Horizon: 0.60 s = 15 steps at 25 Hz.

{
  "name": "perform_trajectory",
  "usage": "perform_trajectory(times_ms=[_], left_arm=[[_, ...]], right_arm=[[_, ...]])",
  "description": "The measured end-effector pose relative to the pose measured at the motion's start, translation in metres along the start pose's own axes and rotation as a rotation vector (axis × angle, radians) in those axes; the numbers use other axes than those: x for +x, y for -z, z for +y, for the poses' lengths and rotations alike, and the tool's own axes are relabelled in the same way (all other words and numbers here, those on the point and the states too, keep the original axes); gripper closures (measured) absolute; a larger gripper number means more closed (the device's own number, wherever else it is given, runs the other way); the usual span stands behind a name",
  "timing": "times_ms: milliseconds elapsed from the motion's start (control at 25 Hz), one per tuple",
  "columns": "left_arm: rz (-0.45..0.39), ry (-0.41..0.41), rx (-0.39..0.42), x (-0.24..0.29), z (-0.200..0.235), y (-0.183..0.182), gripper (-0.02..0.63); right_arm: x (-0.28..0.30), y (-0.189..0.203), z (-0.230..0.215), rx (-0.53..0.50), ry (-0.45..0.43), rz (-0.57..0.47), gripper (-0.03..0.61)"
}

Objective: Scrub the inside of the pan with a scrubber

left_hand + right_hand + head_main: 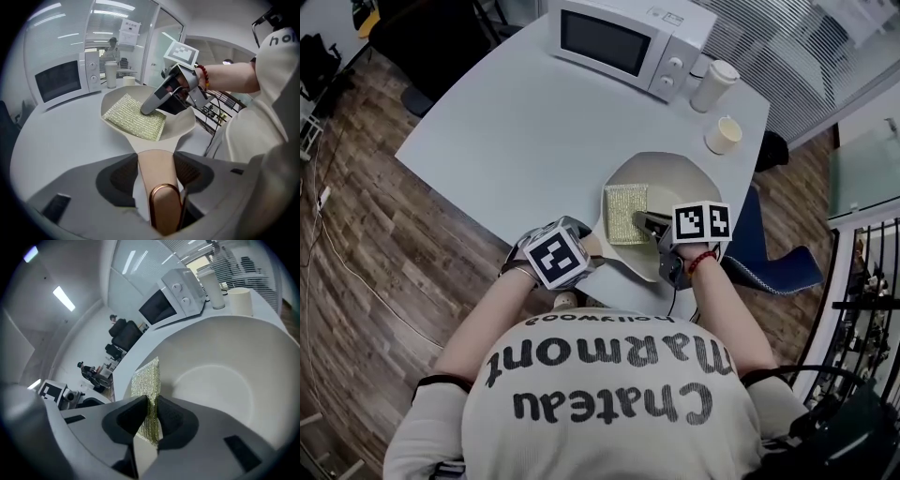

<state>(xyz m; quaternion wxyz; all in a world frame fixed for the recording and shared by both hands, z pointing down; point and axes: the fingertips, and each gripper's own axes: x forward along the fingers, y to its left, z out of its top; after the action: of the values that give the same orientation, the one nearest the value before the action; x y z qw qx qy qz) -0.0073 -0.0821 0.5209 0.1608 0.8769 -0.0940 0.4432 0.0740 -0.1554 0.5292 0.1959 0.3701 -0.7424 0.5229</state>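
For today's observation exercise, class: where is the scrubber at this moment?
In the head view the scrubber lies inside the pan, towards its left side, pinched by the right claw.

A pale grey table (pixel 516 122) stands on a wood-plank floor (pixel 356 234). A white microwave (pixel 623 42), a tall cup (pixel 712 84) and a short cup (pixel 724 136) sit along its far edge. A blue chair (pixel 766 244) stands at its right edge. Blinds (pixel 802 47) hang beyond, and strip lights (pixel 63 298) glow overhead
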Motion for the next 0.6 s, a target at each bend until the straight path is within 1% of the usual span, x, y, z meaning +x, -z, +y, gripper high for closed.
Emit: perform_trajectory(times_ms=[200,400,480,600], left_arm=[[0.002,-0.008,-0.013,-0.001,0.001,-0.001,0.382],[-0.007,-0.003,-0.010,0.000,0.001,-0.001,0.382],[-0.011,-0.003,-0.006,0.000,0.002,-0.001,0.382],[-0.009,0.003,-0.007,0.001,0.002,0.001,0.380]], right_arm=[[0.021,0.014,-0.007,-0.046,0.064,0.068,0.508],[0.041,0.023,-0.011,-0.086,0.100,0.079,0.508],[0.046,0.023,-0.011,-0.128,0.127,0.083,0.508],[0.050,0.023,-0.012,-0.196,0.183,0.116,0.508]])
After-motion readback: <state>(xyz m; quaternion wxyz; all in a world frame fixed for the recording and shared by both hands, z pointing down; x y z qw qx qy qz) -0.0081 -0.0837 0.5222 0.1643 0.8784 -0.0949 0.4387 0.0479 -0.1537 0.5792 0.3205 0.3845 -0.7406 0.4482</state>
